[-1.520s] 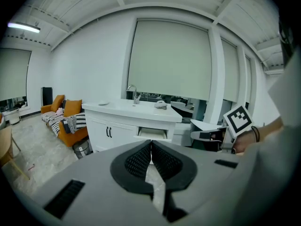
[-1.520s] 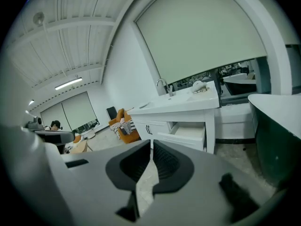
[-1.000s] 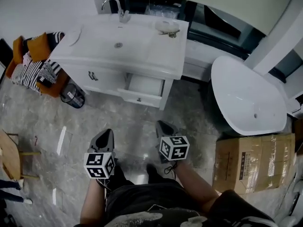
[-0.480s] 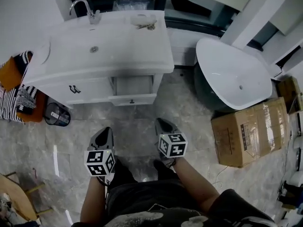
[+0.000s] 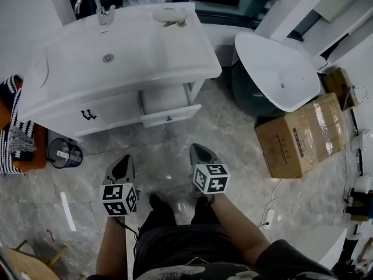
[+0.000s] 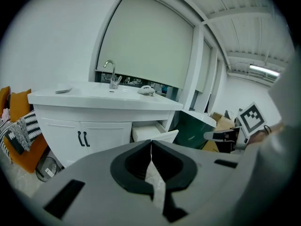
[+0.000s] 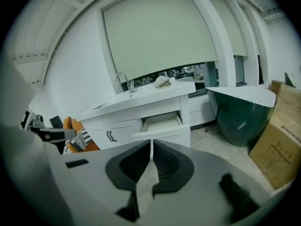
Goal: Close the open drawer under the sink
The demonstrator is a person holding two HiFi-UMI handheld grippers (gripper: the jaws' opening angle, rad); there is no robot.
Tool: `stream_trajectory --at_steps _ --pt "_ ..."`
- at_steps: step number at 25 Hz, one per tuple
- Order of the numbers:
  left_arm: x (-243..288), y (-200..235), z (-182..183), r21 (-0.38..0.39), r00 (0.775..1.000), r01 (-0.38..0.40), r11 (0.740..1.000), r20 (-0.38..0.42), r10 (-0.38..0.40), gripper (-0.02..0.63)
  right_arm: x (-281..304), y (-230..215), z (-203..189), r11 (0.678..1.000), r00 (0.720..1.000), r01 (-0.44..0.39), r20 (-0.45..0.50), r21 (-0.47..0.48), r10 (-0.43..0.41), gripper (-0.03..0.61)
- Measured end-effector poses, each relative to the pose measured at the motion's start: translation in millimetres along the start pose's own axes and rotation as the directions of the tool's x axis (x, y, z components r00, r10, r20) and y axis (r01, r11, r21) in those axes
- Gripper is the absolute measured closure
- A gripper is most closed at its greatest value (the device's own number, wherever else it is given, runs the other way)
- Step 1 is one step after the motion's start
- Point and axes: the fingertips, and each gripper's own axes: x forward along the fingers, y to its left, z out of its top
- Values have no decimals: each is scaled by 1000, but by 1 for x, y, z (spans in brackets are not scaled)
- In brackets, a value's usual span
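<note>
A white vanity (image 5: 87, 118) carries a sink basin (image 5: 116, 54) with a chrome tap (image 5: 93, 4). Its right-hand drawer (image 5: 170, 114) stands pulled out, small knob on its front; it also shows in the left gripper view as the drawer (image 6: 155, 133) and in the right gripper view as the drawer (image 7: 162, 126). My left gripper (image 5: 122, 167) hangs shut and empty over the marble floor, well short of the vanity. My right gripper (image 5: 200, 152) is shut and empty too, a little below and right of the drawer front. Both point toward the vanity.
A white-and-green bathtub (image 5: 274, 74) stands right of the vanity, with a cardboard box (image 5: 303, 136) beside it. A small waste bin (image 5: 64, 154) and an orange seat with striped cloth (image 5: 14, 139) sit at the left. The person's legs (image 5: 175, 238) are below the grippers.
The view has swung left and closer, so the vanity and drawer now sit nearer the grippers. Both grippers have advanced toward the vanity and dipped a little; their jaws stayed shut.
</note>
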Motion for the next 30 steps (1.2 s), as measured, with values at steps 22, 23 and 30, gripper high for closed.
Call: stream_trajectory --at_steps 22,23,30 --pt "73 56 -75 -37 997 67 997 -35 -68 598 96 -6 -59 993 990 117 85 4 -117 548" --pt "78 58 -78 -37 997 65 997 -39 -66 598 105 -6 -62 994 990 112 83 -1 -111 548" --pt "118 66 -90 -21 996 55 998 -65 -57 598 166 -18 -77 996 995 87 44 2 -87 416"
